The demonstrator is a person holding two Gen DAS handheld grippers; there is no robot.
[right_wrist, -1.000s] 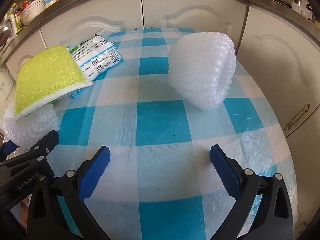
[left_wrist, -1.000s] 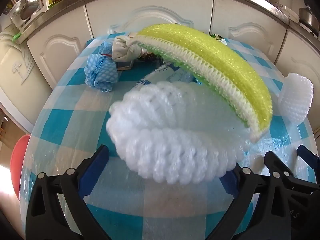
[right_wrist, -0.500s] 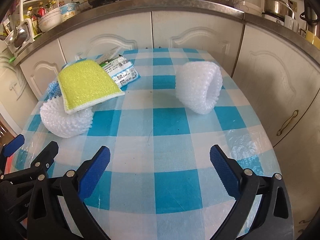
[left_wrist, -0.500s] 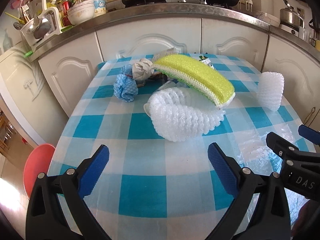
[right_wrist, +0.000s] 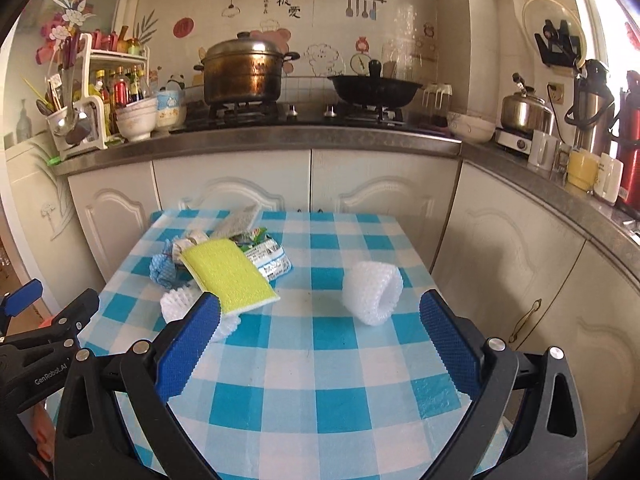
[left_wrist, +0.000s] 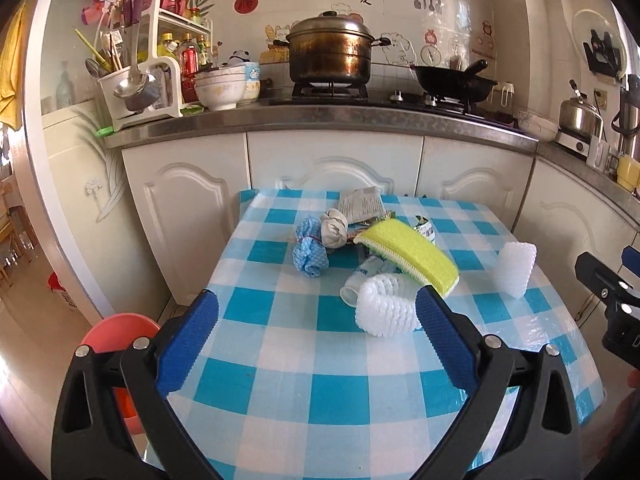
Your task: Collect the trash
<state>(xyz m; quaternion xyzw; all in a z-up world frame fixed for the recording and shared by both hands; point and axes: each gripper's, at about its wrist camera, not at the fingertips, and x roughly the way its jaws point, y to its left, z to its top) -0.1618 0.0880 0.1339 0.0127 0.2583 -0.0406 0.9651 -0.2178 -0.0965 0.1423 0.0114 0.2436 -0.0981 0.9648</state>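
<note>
A small kitchen is seen, with white cabinets and a stove counter behind a table (left_wrist: 280, 364) covered in a blue-and-white checked cloth. The left gripper (left_wrist: 316, 340) is held spread wide and empty above the near edge of the table; the right gripper (right_wrist: 320, 340) is likewise held parted, with nothing between its pads. From the left gripper outward, a white foam net sleeve (left_wrist: 386, 311) is found at about 1 o'clock, close ahead, with a yellow-green sponge (left_wrist: 412, 254) leaning across its top and a printed wrapper (right_wrist: 268, 258) beneath. Further out at 12 o'clock lie a blue crumpled cloth (left_wrist: 308, 254) and a pale wad (left_wrist: 335, 230). From the right gripper, a second foam sleeve (right_wrist: 372, 294) stands alone at 1 o'clock, well apart from the pile. The foam sleeves are judged to be very light, soft and springy; they would be best pinched across the ring wall, with the lone sleeve the easier first take. A red basin (left_wrist: 116, 336) is seen on the floor at 9 o'clock.
</note>
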